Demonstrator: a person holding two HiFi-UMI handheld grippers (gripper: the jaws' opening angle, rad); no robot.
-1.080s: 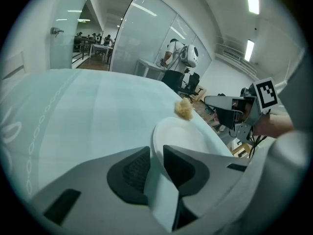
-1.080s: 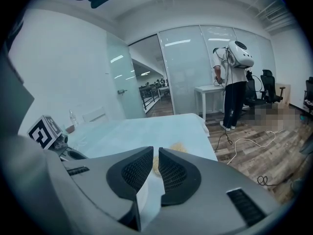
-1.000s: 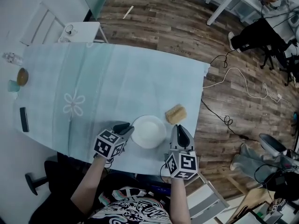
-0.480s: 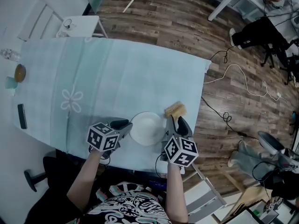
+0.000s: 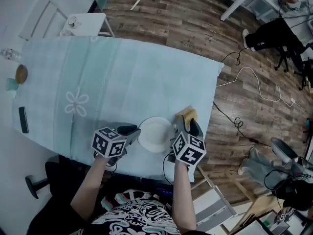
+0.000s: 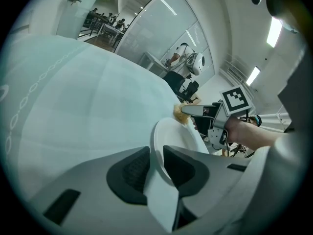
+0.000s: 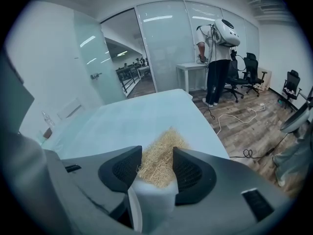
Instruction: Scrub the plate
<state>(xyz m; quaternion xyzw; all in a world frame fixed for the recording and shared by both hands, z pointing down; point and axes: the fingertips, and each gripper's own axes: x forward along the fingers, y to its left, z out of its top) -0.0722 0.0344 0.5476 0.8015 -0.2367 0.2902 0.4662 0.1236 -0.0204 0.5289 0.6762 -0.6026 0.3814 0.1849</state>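
Observation:
A white plate [image 5: 155, 133] lies near the front edge of the pale blue tablecloth [image 5: 127, 77]. Its left rim [image 6: 157, 141] runs between the jaws of my left gripper [image 5: 131, 130]; those jaws have just been closing a little and still stand open round it. A straw-coloured fibre scrubber [image 5: 187, 113] lies just right of the plate. My right gripper [image 5: 189, 123] reaches over it with the scrubber [image 7: 161, 158] between its jaws, which have just been opening and stand wide; the pads do not squeeze it. From the left gripper view [image 6: 156, 158], the right gripper [image 6: 203, 112] shows beyond the plate.
At the table's far left lie a dark flat device [image 5: 22, 120], a small cup [image 5: 12, 87] and a brown bowl [image 5: 21, 74]. The table's right edge [image 5: 211, 116] is close to the scrubber. A white chair [image 5: 83, 26] stands behind; cables [image 5: 254, 82] trail on the wooden floor.
My right gripper moved forward from the table's front edge and down over the scrubber, and its jaws opened. The left gripper stayed at the plate's left rim.

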